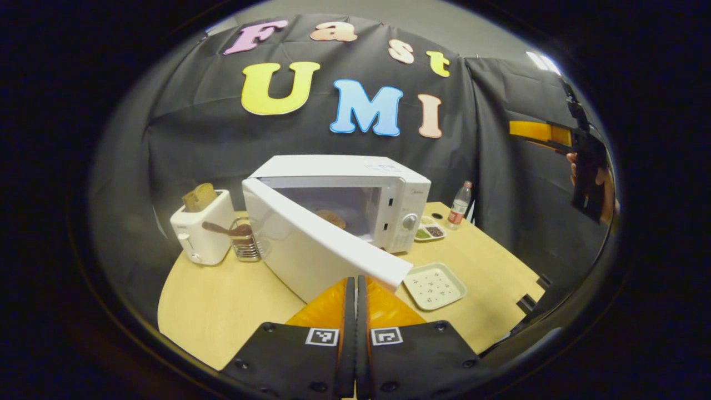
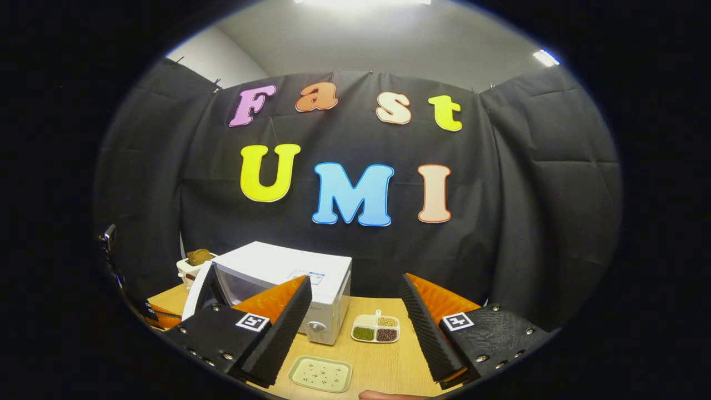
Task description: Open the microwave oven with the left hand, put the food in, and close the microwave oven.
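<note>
The white microwave (image 1: 383,194) stands on the wooden table (image 1: 222,300) with its door (image 1: 311,250) swung open toward me. A brown piece of food (image 1: 331,218) lies inside the cavity. My left gripper (image 1: 355,280) is shut with nothing between its fingers, its tips just below the door's free edge. In the left gripper view the right gripper (image 1: 547,136) hangs high at the right, held by a hand (image 1: 602,191). In the right gripper view my right gripper (image 2: 356,278) is open and holds nothing, high above the microwave (image 2: 289,272) and its open door (image 2: 194,294).
A white toaster (image 1: 200,230) with a bread slice stands left of the microwave, a metal rack (image 1: 245,244) beside it. An empty white plate (image 1: 434,285) lies at the front right. A divided dish (image 1: 429,229) and a water bottle (image 1: 459,205) stand behind it.
</note>
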{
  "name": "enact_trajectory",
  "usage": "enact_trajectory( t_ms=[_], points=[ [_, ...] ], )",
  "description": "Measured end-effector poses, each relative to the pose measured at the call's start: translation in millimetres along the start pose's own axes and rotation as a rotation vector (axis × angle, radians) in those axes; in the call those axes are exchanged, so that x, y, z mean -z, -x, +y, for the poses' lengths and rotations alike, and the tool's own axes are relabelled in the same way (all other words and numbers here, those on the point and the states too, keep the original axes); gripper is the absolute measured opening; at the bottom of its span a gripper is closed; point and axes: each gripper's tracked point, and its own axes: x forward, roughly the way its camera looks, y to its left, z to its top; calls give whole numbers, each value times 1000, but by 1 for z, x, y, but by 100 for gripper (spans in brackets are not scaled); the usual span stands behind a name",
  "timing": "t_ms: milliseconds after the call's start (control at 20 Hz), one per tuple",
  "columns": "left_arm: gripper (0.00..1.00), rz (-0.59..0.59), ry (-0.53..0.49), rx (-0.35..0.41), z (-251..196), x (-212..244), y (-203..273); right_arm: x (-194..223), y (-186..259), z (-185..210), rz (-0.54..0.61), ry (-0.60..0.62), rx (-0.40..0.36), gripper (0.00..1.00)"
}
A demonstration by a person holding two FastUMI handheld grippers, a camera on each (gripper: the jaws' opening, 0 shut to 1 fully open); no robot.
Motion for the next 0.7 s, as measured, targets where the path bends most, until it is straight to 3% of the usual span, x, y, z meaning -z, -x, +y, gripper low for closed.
enact_trajectory(
  t_ms=[700],
  points=[
    [7, -40, 15, 109, -53, -32, -80, 4, 6, -25, 35, -8, 36, 98]
  ],
)
